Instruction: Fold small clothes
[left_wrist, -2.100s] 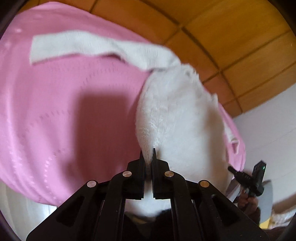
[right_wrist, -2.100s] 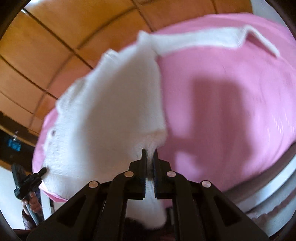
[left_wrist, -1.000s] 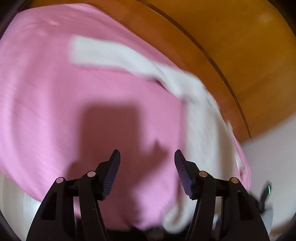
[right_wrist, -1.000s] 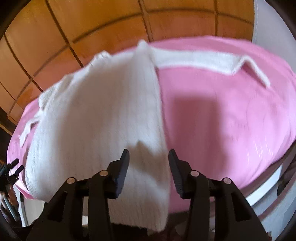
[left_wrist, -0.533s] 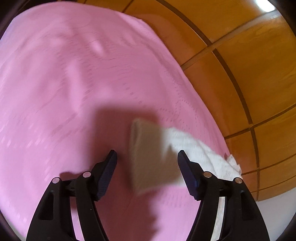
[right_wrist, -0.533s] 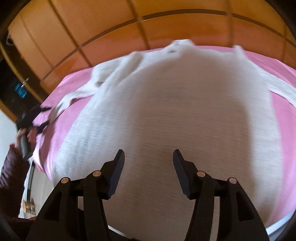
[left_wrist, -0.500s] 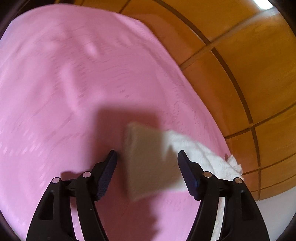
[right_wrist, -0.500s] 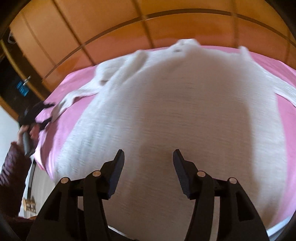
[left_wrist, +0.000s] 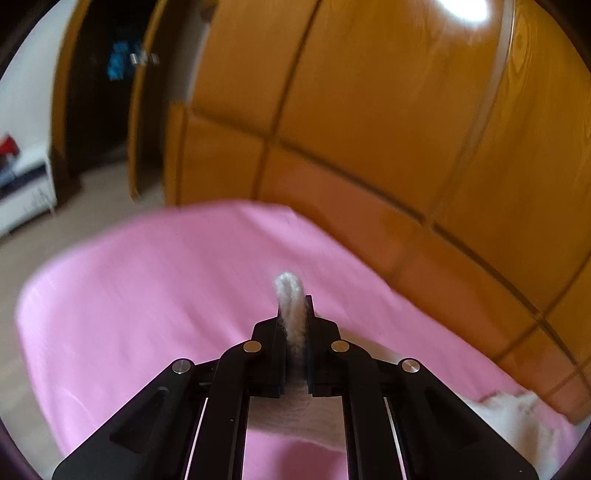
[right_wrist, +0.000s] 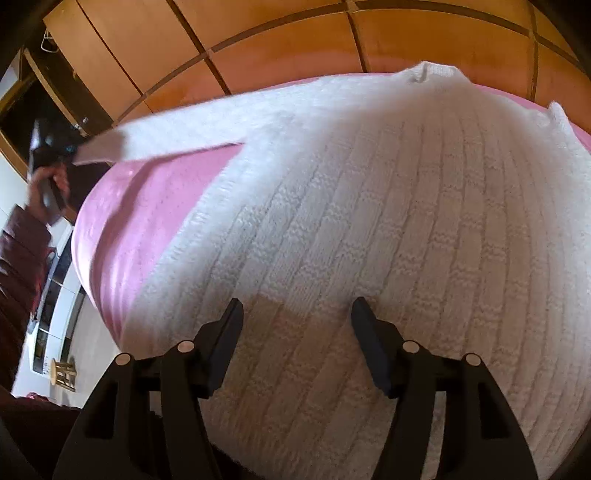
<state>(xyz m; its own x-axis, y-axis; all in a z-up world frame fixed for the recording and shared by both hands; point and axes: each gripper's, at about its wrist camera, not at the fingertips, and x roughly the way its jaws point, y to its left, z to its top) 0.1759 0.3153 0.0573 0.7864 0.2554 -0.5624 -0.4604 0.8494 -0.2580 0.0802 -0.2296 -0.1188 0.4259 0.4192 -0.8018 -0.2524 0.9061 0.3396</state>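
I am pinching the cuff of the white cable-knit sweater (right_wrist: 369, 206) in my left gripper (left_wrist: 294, 317), whose jaws have just been closing on the sleeve end, and I am lifting that sleeve off the pink bedcover (left_wrist: 147, 280). My right gripper (right_wrist: 295, 317) is hovering over the sweater's body, its jaws apart and just widening, nothing between them. I judge this the sleeve-fold step; next I should carry the cuff across the body and lay it flat.
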